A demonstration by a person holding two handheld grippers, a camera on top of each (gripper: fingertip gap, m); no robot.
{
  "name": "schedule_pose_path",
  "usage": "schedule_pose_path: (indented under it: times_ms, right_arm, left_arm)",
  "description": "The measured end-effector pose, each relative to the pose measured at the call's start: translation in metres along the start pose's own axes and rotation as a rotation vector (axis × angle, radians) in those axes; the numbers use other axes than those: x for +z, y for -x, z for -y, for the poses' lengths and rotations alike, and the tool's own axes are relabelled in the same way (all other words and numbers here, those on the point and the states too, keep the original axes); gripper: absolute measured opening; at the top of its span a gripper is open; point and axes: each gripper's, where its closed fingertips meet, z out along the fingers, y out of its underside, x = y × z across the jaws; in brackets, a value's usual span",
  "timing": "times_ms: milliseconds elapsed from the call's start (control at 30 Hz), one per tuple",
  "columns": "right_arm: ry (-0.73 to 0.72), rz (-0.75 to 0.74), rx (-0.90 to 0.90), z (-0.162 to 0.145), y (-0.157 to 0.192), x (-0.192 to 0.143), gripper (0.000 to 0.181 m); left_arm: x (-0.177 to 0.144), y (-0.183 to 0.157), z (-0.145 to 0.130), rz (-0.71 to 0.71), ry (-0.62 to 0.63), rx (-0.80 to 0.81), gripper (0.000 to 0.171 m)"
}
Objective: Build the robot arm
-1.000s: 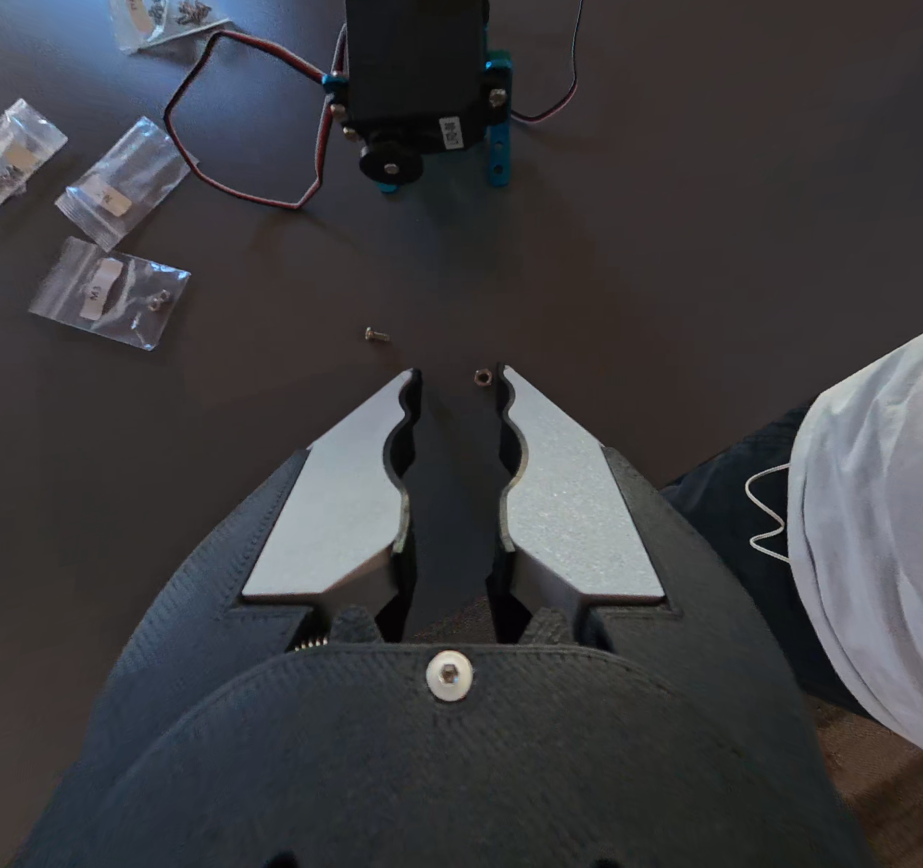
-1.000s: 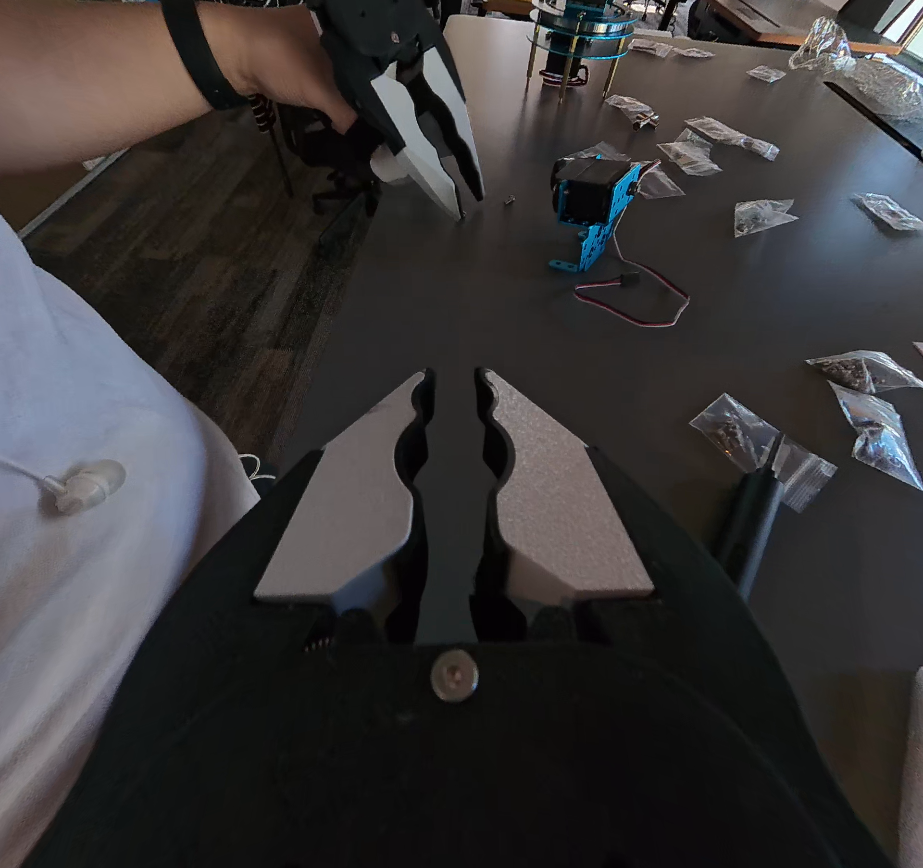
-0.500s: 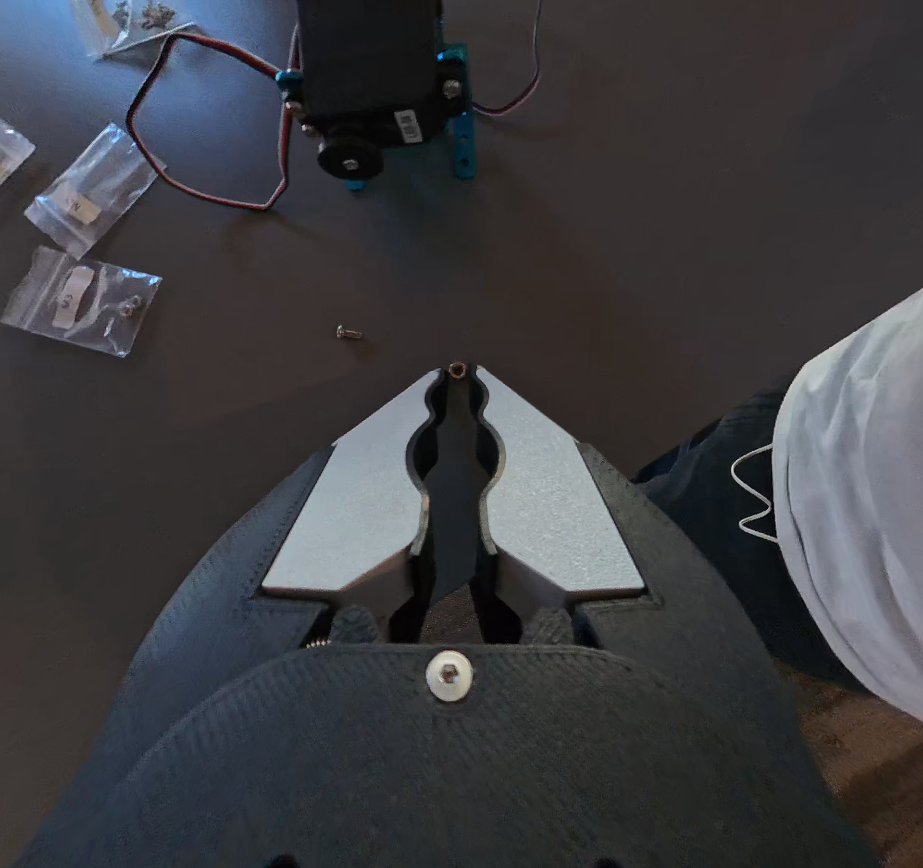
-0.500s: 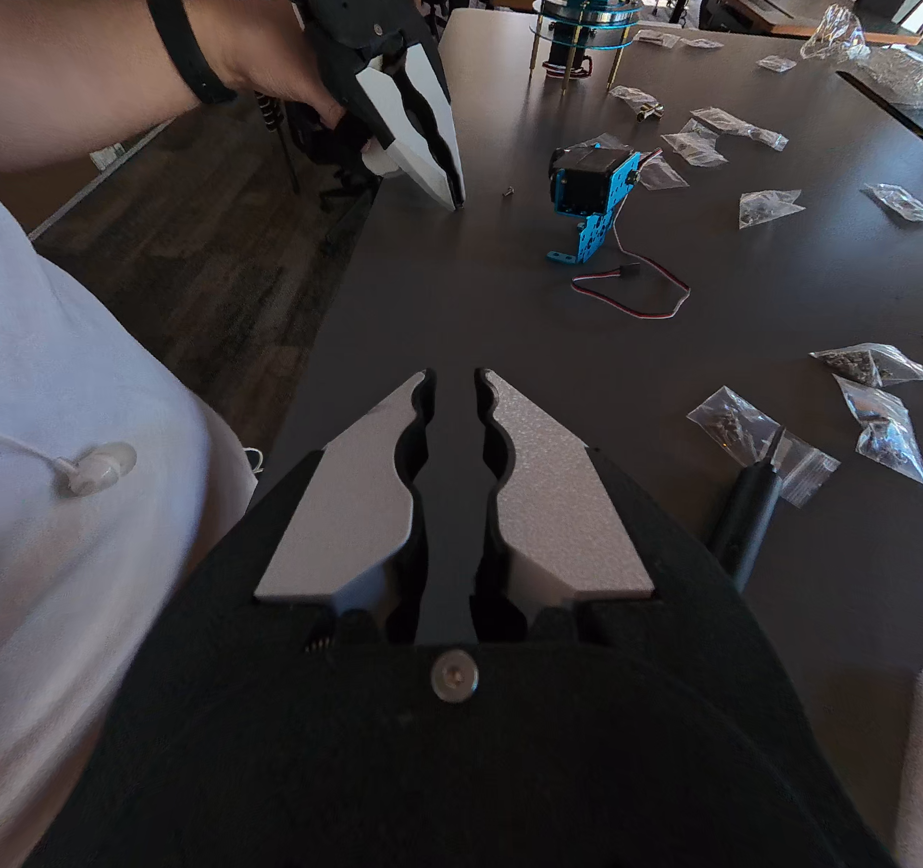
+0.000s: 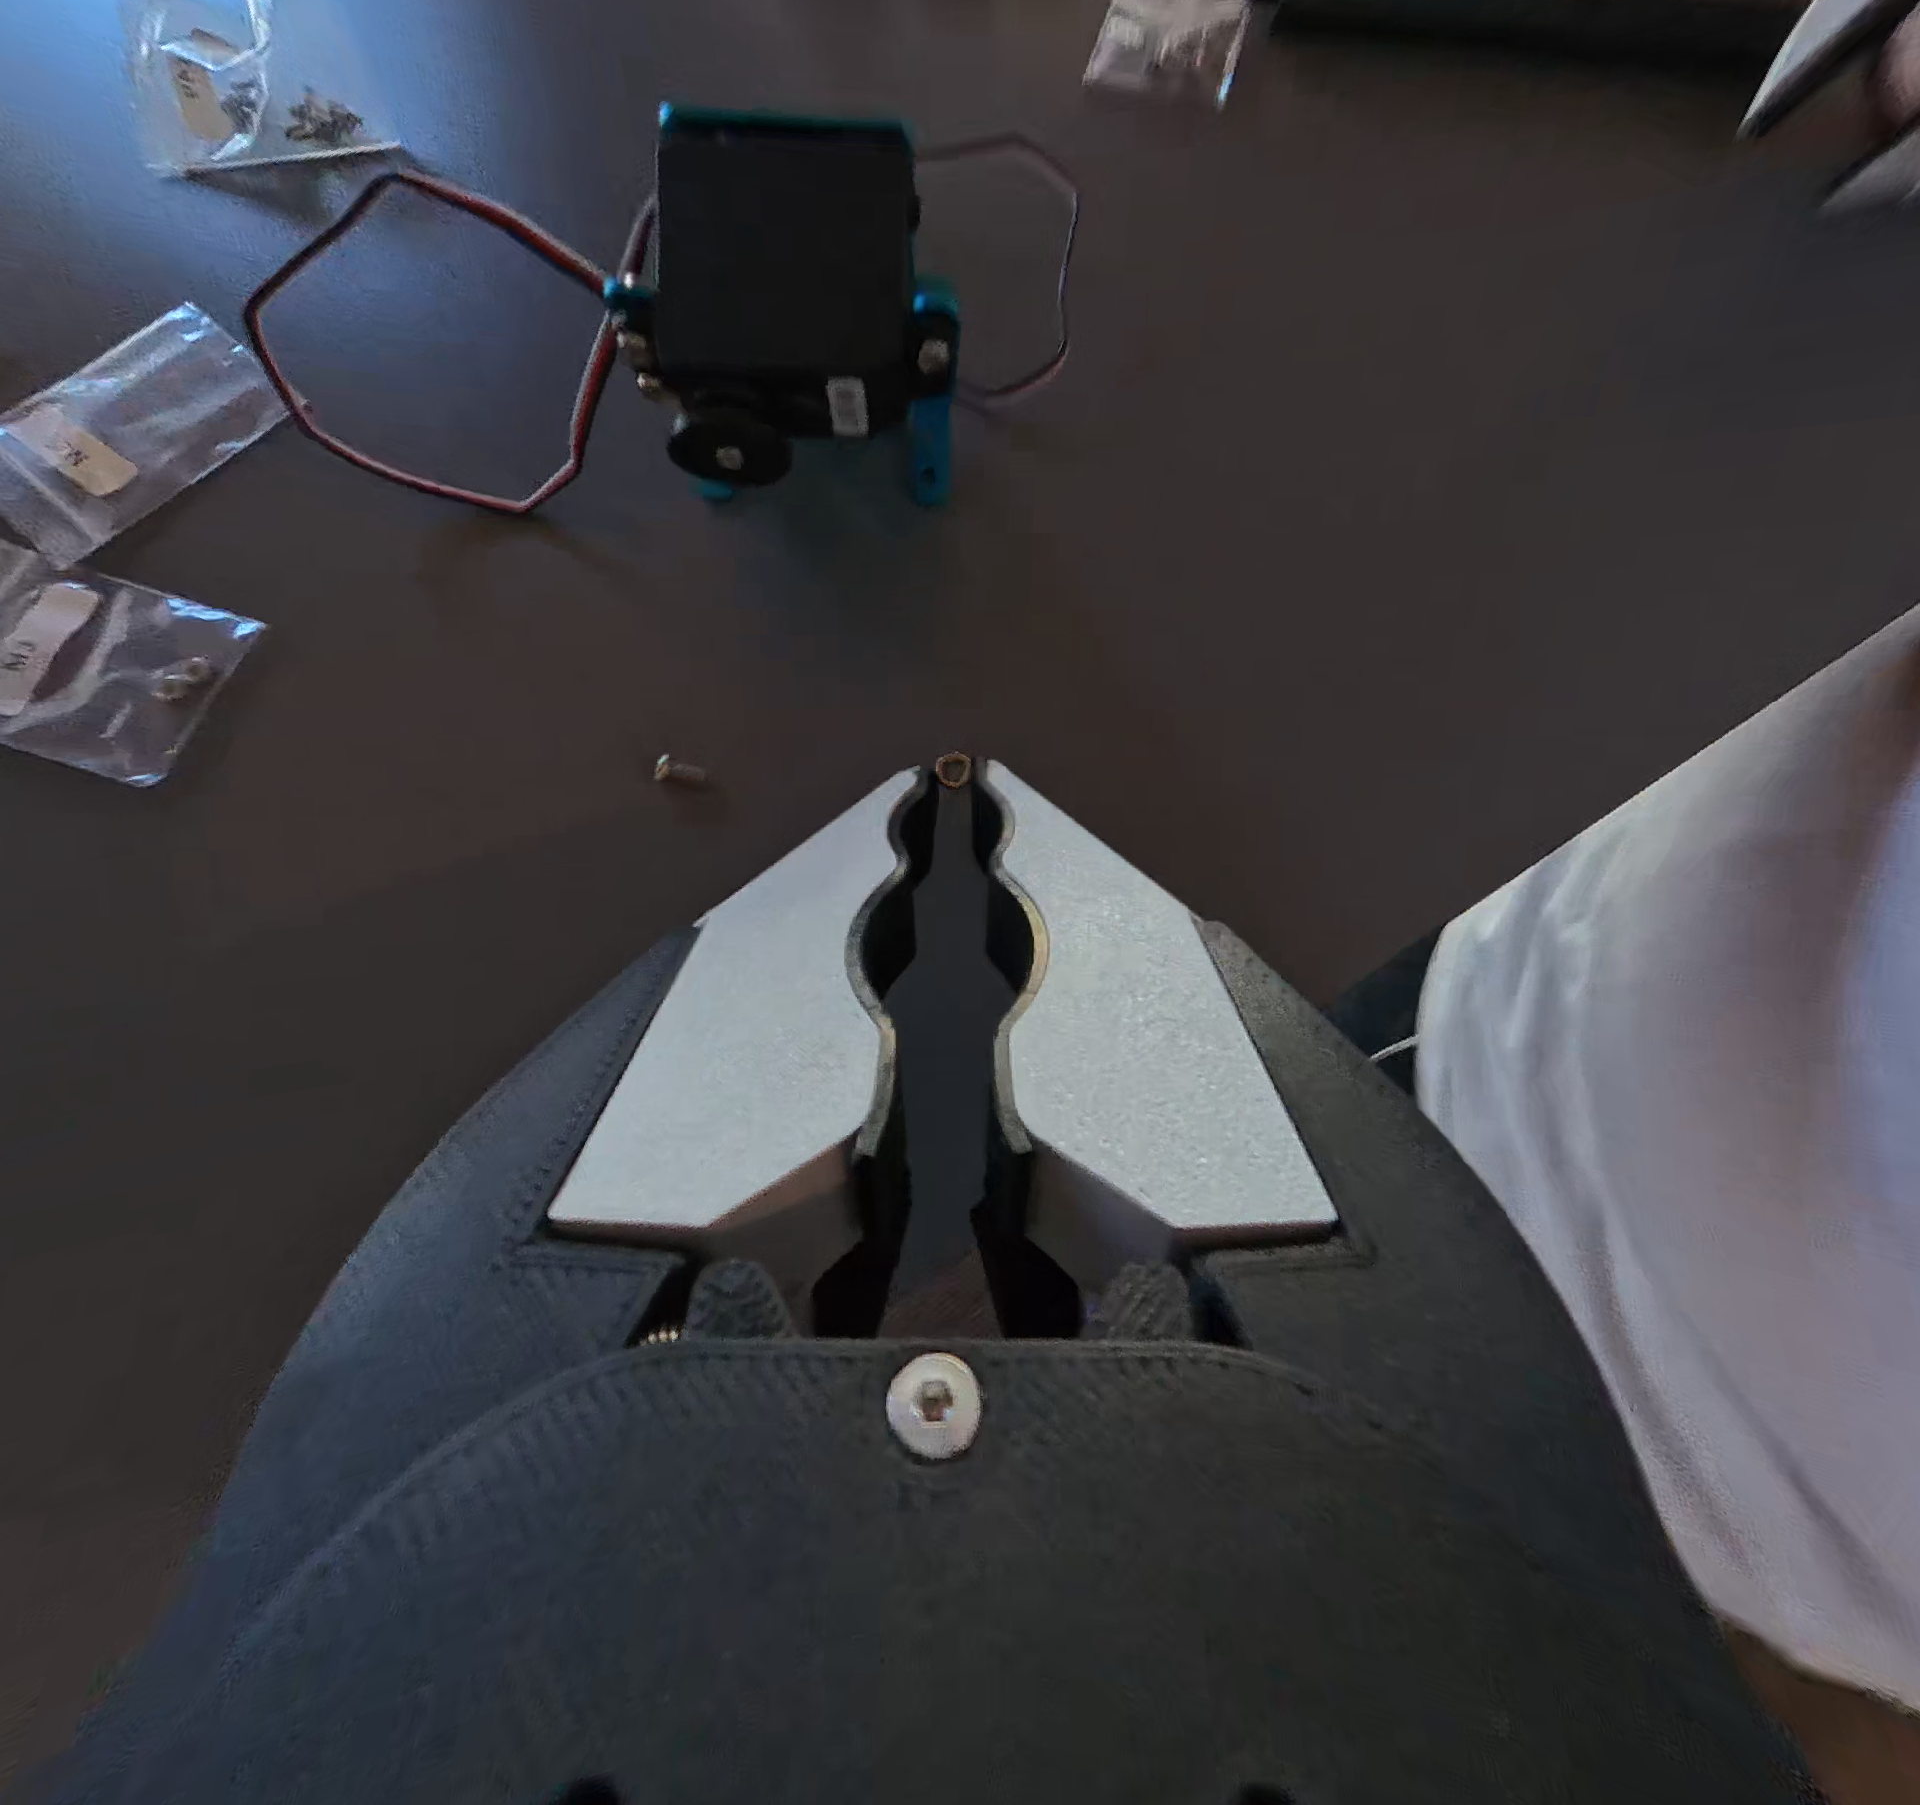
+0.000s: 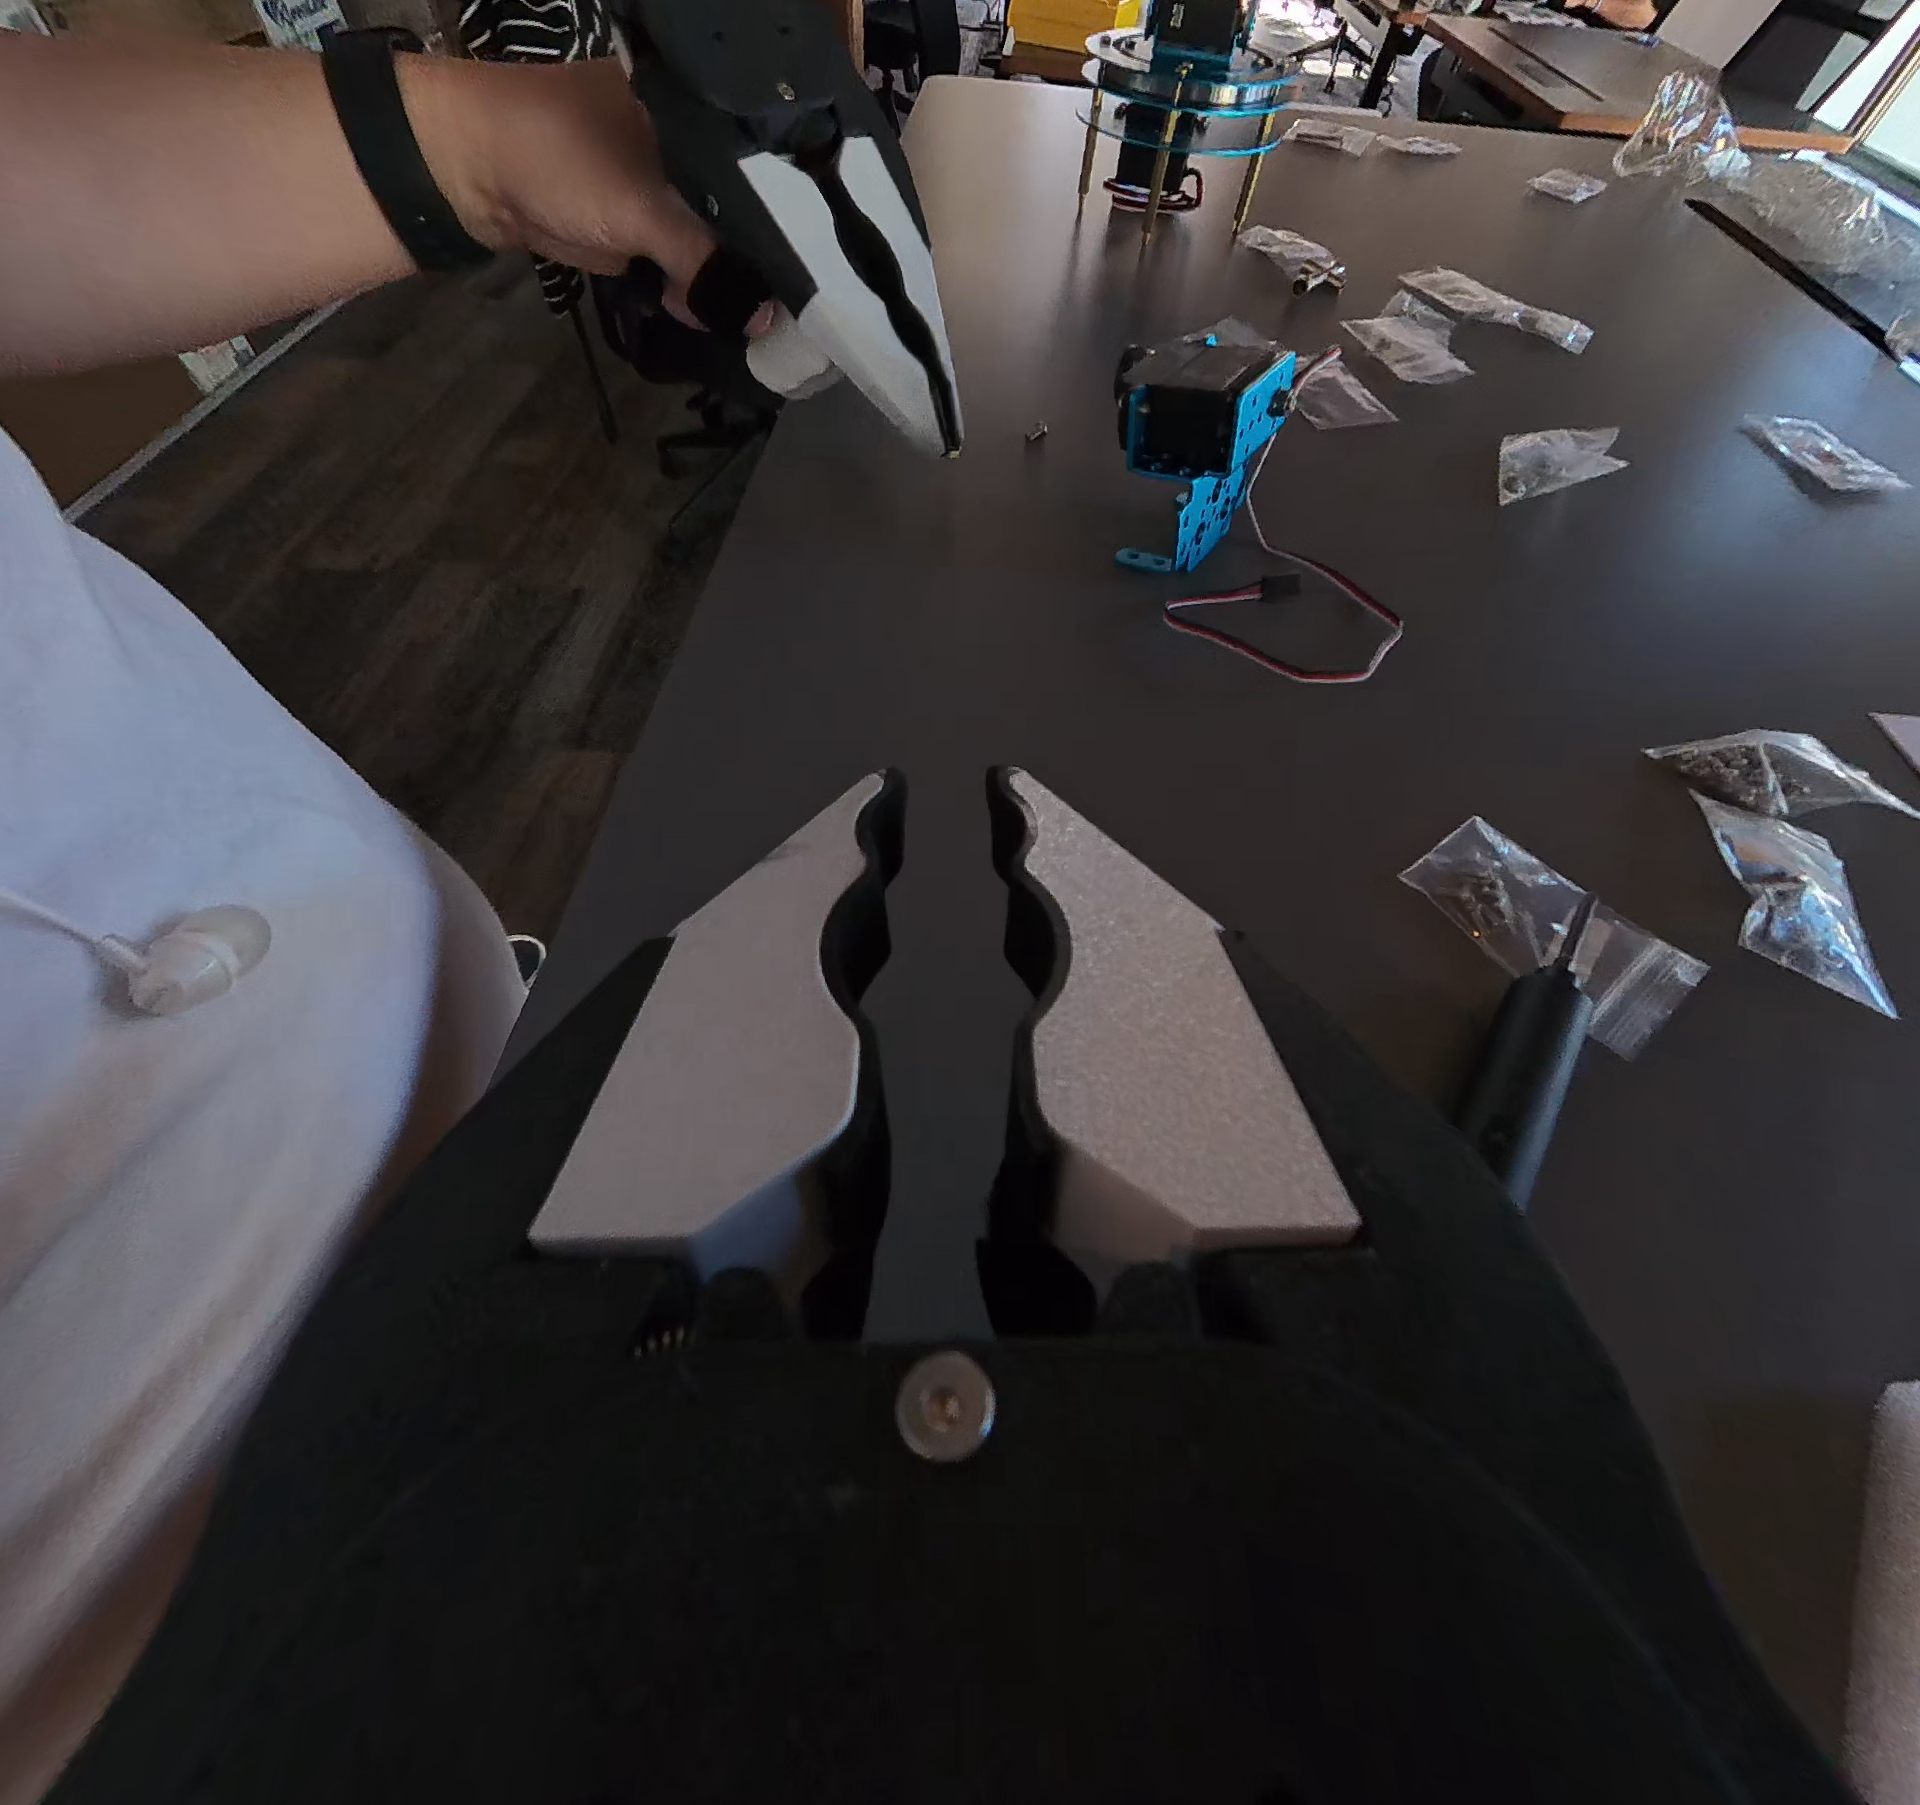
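Note:
My left gripper is shut on a small brass nut pinched at its fingertips, just above the dark table. A loose small screw lies on the table just to the left of the tips. Beyond stands a black servo in a blue bracket with a red, brown and white cable. In the right wrist view the left gripper shows at upper left, held by a hand, with the servo and the screw to its right. My right gripper is open and empty over the table's near part.
Several clear bags of small hardware lie scattered over the table's right and far side, and more at the left. A black tool handle lies near my right gripper. A round blue-rimmed assembly on posts stands at the far end. The table edge drops to a wooden floor on the left.
My left gripper closed on the brass nut that lay by its right fingertip and has lifted slightly with it. My right gripper stays open and has hardly moved.

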Motion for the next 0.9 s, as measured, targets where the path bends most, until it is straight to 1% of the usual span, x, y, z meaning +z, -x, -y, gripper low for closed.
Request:
schedule_pose_path:
  times_ms: [100, 200, 300, 400, 467, 600, 700, 800, 900]
  right_arm:
    - [-0.005, -0.028, -0.018, 0.005, -0.003, 0.003, 0.018]
    - [-0.029, -0.08, -0.059, 0.019, -0.007, 0.009, 0.02]
    - [-0.045, -0.127, -0.15, 0.041, -0.006, 0.022, 0.022]
    - [-0.039, -0.187, -0.278, 0.062, -0.006, 0.04, 0.023]
    - [-0.059, -0.223, -0.343, 0.077, -0.007, 0.053, 0.023]
    - [-0.116, -0.263, -0.381, 0.101, -0.011, 0.076, 0.023]
    - [-0.11, -0.292, -0.381, 0.108, -0.018, 0.091, 0.022]
    - [-0.1, -0.291, -0.402, 0.11, -0.02, 0.107, 0.018]
    - [-0.097, -0.333, -0.397, 0.114, -0.027, 0.118, 0.015]
  left_arm:
    - [0.001, -0.01, 0.025, -0.078, -0.127, -0.153, 0.006]
    - [-0.003, -0.024, 0.056, -0.23, -0.292, -0.334, 0.005]
    - [-0.012, -0.037, 0.081, -0.389, -0.429, -0.469, 0.006]
    - [-0.021, -0.044, 0.094, -0.515, -0.513, -0.57, 0.005]
    - [-0.025, -0.047, 0.1, -0.591, -0.541, -0.615, 0.005]
    - [-0.03, -0.046, 0.107, -0.696, -0.568, -0.677, 0.005]
    - [-0.034, -0.045, 0.112, -0.801, -0.56, -0.698, 0.005]
    - [-0.037, -0.04, 0.113, -0.863, -0.535, -0.693, 0.005]
    - [-0.039, -0.031, 0.112, -0.913, -0.513, -0.692, 0.005]
